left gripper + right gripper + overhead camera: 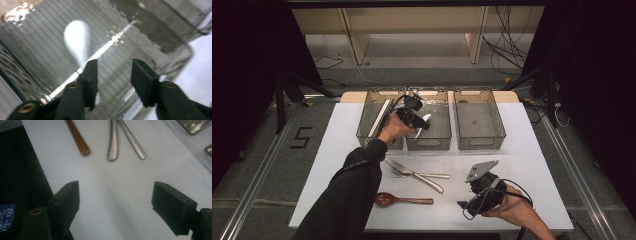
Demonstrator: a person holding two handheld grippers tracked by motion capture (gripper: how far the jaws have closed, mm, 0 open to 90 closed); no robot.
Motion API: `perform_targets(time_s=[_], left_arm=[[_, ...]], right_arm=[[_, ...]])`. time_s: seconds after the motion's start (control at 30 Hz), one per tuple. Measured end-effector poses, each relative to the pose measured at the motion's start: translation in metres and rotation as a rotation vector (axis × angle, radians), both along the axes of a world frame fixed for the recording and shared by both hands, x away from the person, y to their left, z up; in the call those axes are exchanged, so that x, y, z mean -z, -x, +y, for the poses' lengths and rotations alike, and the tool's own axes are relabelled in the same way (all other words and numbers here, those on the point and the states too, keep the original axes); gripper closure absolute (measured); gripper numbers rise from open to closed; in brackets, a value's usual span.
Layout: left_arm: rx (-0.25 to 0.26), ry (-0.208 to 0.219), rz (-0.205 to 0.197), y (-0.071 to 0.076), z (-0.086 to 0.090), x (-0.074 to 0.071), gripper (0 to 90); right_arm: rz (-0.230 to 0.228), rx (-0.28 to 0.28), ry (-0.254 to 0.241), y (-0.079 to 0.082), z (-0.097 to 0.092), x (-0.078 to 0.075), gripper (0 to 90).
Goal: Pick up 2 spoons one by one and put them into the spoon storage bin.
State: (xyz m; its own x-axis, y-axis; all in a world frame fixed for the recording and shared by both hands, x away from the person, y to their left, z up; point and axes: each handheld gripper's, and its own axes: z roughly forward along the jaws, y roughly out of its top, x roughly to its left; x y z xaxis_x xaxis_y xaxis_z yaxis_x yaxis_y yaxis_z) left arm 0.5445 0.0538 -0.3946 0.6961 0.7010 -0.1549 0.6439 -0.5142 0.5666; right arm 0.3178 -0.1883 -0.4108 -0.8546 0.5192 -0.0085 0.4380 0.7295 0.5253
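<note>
My left gripper [417,119] hangs over the middle clear bin [428,145], and its jaws stand apart [113,70]. A white spoon [76,37] shows blurred inside that bin, its bowl ahead of the jaws and its handle running behind the left jaw; no pad presses on it. From above, the white spoon [426,119] peeks out just right of the gripper. My right gripper [468,202] rests near the table's front right, wide open [116,192] over bare white tabletop.
A knife [417,176] and a fork [429,175] lie crossed mid-table, with a brown wooden spoon [404,200] nearer the front. Their handles, brown [78,141] and metal [113,143], lie ahead of the right jaws. The left bin [371,136] holds long utensils. The right bin [478,144] stands beside it.
</note>
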Motion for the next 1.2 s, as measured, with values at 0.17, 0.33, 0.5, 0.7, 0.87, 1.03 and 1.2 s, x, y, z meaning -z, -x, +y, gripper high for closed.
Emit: perform_targets(time_s=[0.17,0.33,0.5,0.7,0.87,1.03,1.2], left_arm=[[0.062,0.014,-0.007,0.017,0.007,-0.014,37.9],[0.109,0.030,-0.037,0.039,0.018,-0.025,31.4],[0.151,0.042,-0.055,0.064,0.027,-0.029,28.0],[0.182,0.064,-0.083,0.090,0.039,-0.025,26.5],[0.202,0.032,-0.099,0.104,0.043,-0.024,24.3],[0.230,0.007,-0.098,0.118,0.042,-0.020,22.9],[0.252,-0.012,-0.087,0.129,0.043,-0.014,20.5]], right_arm=[[-0.003,-0.006,0.000,0.000,0.000,0.000,23.6],[0.001,0.004,0.001,0.000,0.000,0.000,23.6],[0.001,0.004,0.001,0.000,0.001,0.001,23.6],[0.002,0.000,0.004,0.000,0.001,0.001,23.6],[0.002,-0.002,0.003,0.000,0.001,0.000,23.6],[0.000,0.006,0.001,0.001,0.002,0.000,23.6],[0.001,0.008,-0.001,0.001,0.001,0.000,23.6]])
